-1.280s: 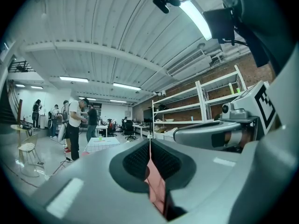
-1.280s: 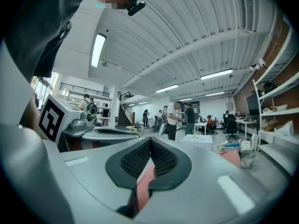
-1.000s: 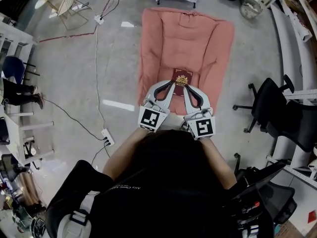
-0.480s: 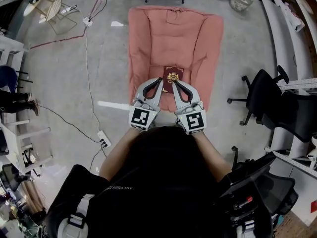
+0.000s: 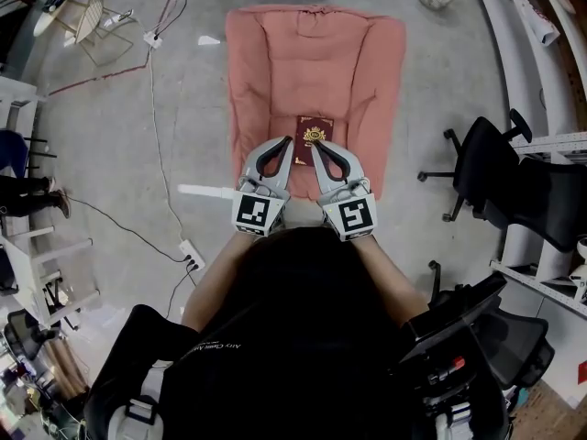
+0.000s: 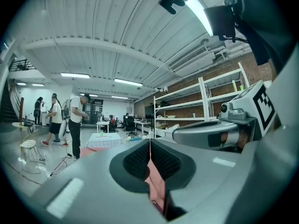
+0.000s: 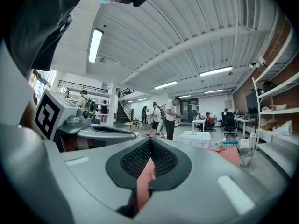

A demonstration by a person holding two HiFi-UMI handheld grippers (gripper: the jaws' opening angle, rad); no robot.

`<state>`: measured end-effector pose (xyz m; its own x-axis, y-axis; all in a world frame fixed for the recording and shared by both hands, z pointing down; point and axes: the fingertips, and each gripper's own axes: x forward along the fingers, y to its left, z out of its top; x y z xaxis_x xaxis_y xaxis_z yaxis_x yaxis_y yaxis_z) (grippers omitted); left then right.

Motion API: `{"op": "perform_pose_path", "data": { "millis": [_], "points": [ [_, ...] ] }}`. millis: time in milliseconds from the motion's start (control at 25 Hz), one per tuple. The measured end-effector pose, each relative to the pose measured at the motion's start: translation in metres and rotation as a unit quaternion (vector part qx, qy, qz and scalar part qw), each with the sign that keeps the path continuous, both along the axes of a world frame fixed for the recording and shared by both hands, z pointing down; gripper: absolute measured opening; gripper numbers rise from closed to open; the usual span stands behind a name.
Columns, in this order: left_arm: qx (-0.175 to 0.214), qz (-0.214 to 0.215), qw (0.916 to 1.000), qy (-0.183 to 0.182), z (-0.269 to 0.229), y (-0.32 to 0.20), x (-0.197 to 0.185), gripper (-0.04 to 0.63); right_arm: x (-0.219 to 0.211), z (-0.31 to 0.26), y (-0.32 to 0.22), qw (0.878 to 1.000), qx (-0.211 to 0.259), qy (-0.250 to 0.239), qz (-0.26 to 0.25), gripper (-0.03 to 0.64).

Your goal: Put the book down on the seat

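Seen from above, a salmon-pink padded armchair seat stands on a grey concrete floor. A small dark red book with a gold emblem on its cover lies cover-up over the front part of the seat cushion, between the two padded arms. The views do not show whether it rests fully on the cushion.

The person's forearms reach forward from the bottom of the head view, each holding a grey tool with a black-and-white marker cube. The left claw has its tip at the book's lower left corner. The right claw has its tip at the book's lower edge. The two tips slant toward each other, close together.

In the left gripper view the left claw is clenched, its black ribbed pads meeting in a thin line. Only pink cushion shows in the gap below them. The right gripper view shows the same: the right claw is clenched, pads together, pink beneath. No dark red cover shows between either pair of pads.

A black office chair stands to the right of the seat, and a white power strip lies on the floor to the left. Farther back, a standing person in a white shirt is visible.
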<state>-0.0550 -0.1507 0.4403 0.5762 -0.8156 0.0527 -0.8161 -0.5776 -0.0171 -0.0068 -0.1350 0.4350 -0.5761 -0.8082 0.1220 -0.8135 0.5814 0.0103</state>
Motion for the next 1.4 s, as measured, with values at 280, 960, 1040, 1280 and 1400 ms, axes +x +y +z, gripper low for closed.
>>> {"op": "perform_pose_path", "data": {
  "millis": [280,960,1040,1280,1400],
  "points": [
    [-0.004,0.002,1.0,0.0,0.002,0.0,0.004,0.005,0.0,0.0,0.0,1.0,-0.004,0.001,-0.002,0.011],
    [-0.009,0.005,0.9999,-0.003,0.007,0.002,0.012,0.005,0.006,0.0,0.001,1.0,0.003,0.001,0.001,0.011],
    [-0.009,0.004,0.9999,-0.003,0.008,0.001,0.012,0.005,0.009,0.002,-0.001,1.0,-0.002,0.006,0.006,0.01],
    [-0.009,0.002,1.0,-0.001,0.007,0.001,0.013,0.005,0.01,0.003,0.001,1.0,0.0,0.008,0.002,0.009],
    [-0.008,0.001,1.0,-0.003,0.007,0.002,0.012,0.005,0.009,0.003,0.002,1.0,-0.001,0.009,0.001,0.01]
  ]
}}
